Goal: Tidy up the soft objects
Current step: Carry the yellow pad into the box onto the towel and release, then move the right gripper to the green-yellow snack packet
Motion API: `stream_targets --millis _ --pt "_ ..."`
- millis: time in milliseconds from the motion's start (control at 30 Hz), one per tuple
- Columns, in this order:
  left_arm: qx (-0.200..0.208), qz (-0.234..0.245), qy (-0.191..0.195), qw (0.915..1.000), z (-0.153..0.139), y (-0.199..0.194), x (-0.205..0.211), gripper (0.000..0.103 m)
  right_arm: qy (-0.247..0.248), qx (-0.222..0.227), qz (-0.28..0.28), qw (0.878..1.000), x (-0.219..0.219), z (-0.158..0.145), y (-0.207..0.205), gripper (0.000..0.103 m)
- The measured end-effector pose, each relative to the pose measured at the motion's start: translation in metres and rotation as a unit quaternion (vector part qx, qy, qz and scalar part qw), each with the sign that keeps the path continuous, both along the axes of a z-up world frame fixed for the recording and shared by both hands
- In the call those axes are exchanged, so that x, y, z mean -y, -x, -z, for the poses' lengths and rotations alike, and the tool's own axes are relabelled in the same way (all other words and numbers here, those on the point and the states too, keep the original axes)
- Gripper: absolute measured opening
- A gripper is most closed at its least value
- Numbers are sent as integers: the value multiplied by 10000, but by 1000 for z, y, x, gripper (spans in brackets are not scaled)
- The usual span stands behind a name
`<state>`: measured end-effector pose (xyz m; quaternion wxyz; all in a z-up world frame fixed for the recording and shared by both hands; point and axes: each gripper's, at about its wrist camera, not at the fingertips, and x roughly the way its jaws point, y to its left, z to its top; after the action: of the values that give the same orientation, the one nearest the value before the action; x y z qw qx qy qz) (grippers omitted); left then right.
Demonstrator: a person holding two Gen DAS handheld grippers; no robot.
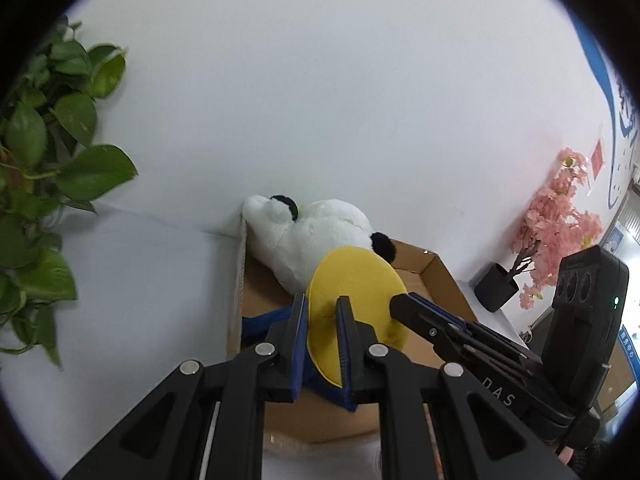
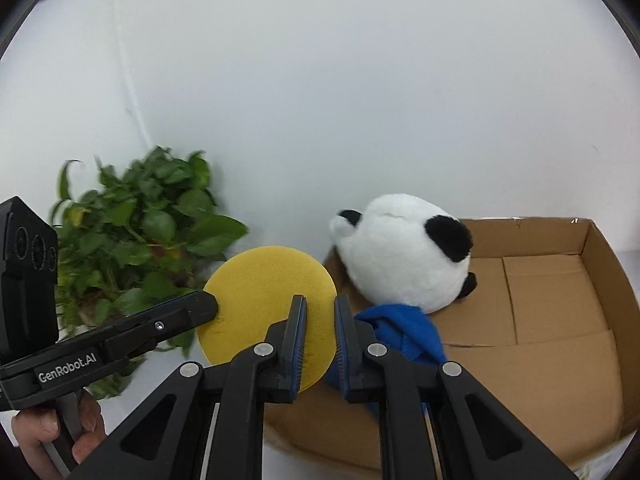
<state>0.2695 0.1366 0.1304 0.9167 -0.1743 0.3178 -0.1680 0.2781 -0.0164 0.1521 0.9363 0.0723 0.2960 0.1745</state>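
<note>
A round yellow sponge disc (image 1: 360, 284) (image 2: 264, 292) hangs in the air in front of an open cardboard box (image 1: 440, 276) (image 2: 560, 320). My left gripper (image 1: 322, 304) is shut on one edge of the disc. It appears in the right wrist view as a black tip (image 2: 210, 304) at the disc's left rim. My right gripper (image 2: 320, 304) is shut on the opposite edge, and its tip (image 1: 400, 304) reaches in from the right in the left wrist view. A white and black panda plush (image 1: 308, 236) (image 2: 400, 256) leans in the box's far corner, beside a blue cloth (image 2: 404, 328).
A leafy green plant (image 1: 48, 152) (image 2: 148, 232) stands left of the box. A pink blossom tree in a black pot (image 1: 560, 216) stands to its right. A white wall rises behind the box. A person's hand (image 2: 52, 432) holds the left gripper's handle.
</note>
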Motion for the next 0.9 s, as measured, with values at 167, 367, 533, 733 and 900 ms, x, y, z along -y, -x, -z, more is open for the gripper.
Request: stream_targets --millis 167,367,533,733,900 --pt "-705 55 187 9973 34 -46 11 13 74 -934 314 9951 20 22 -63 12" --pt "-1318 50 89 9912 65 -63 17 13 6 -2206 445 9744 39 76 -113 17" --pt "-1143 -4 -510 9921 51 -37 28 15 -118 -2432 402 9691 48 76 -112 48" --pt "31 -416 -1618 9859 -6 40 46 82 -136 -775 323 9964 86 -16 -33 100" --pt "617 -281 -1681 9834 -36 103 67 82 190 405 601 9972 146 -49 67 103"
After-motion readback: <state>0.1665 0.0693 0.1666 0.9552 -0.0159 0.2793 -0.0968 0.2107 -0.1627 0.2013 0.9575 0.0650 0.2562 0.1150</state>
